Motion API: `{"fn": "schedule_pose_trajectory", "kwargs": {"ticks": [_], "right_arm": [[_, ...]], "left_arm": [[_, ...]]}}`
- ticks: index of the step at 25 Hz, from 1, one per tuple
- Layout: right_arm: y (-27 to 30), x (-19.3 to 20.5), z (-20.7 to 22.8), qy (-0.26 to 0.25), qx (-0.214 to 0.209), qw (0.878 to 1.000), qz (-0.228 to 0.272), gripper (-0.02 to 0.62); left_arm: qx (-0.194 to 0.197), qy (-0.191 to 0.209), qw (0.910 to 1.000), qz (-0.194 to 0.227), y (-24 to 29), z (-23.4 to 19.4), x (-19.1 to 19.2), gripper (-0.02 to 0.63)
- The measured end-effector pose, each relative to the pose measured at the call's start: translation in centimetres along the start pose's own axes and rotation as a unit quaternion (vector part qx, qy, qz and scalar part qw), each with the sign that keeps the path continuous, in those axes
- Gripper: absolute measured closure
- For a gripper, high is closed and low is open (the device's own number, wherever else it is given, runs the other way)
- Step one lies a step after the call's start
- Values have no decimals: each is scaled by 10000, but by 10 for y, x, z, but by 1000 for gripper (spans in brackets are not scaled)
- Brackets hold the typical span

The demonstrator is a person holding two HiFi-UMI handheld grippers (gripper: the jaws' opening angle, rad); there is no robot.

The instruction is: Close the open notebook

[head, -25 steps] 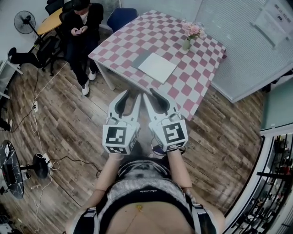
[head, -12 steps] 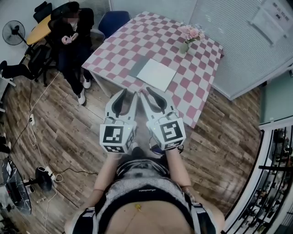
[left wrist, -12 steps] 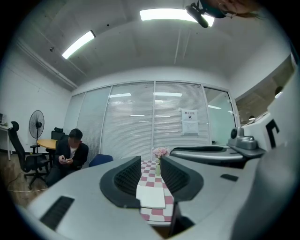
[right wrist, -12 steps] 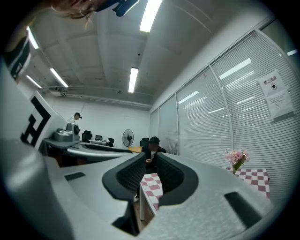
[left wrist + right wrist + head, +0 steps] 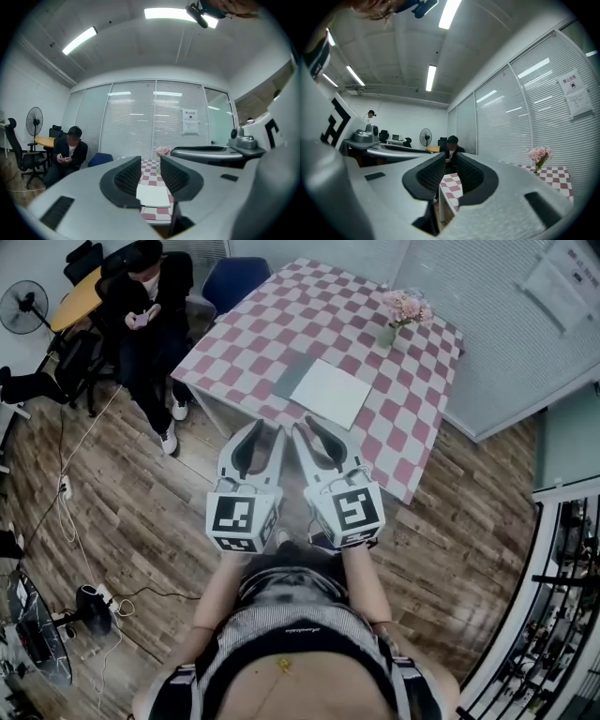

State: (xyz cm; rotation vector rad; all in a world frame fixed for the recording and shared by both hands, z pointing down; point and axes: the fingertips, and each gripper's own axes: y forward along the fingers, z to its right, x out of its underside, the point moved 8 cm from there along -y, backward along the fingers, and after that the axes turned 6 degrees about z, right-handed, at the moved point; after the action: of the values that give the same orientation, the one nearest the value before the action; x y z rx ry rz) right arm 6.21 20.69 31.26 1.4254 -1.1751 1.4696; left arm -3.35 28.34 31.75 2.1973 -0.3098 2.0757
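The open notebook (image 5: 325, 392) lies on a pink-and-white checked table (image 5: 281, 324), white page up, with a grey cover (image 5: 292, 377) spread to its left. My left gripper (image 5: 263, 433) and right gripper (image 5: 310, 428) are side by side over the wooden floor, short of the table's near edge, pointing level at it. Both are open and empty. In the left gripper view the notebook (image 5: 153, 196) shows between and beyond the jaws of the left gripper (image 5: 150, 164). Through the right gripper (image 5: 451, 161) only the table corner (image 5: 452, 183) is visible.
A vase of pink flowers (image 5: 397, 312) stands at the table's far side. A person sits on a chair (image 5: 145, 296) left of the table, beside a blue chair (image 5: 234, 277). A fan (image 5: 23, 306) and floor cables (image 5: 70, 484) lie left. Blinds (image 5: 506, 324) run along the right.
Both grippers have moved forward together toward the table, so the table and notebook sit nearer to the fingertips. The jaws stayed as they were.
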Motion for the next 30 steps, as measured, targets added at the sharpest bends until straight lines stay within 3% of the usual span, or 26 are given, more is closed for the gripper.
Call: {"fn": "schedule_pose_trajectory", "kwargs": {"ticks": [15, 30], "right_arm": [[19, 12, -3, 76, 101, 9998, -176, 522], [102, 21, 57, 97, 102, 9999, -65, 522]], "left_arm": [[133, -114, 9998, -46, 11, -20, 9, 500], [188, -128, 9997, -122, 106, -59, 12, 500]]}}
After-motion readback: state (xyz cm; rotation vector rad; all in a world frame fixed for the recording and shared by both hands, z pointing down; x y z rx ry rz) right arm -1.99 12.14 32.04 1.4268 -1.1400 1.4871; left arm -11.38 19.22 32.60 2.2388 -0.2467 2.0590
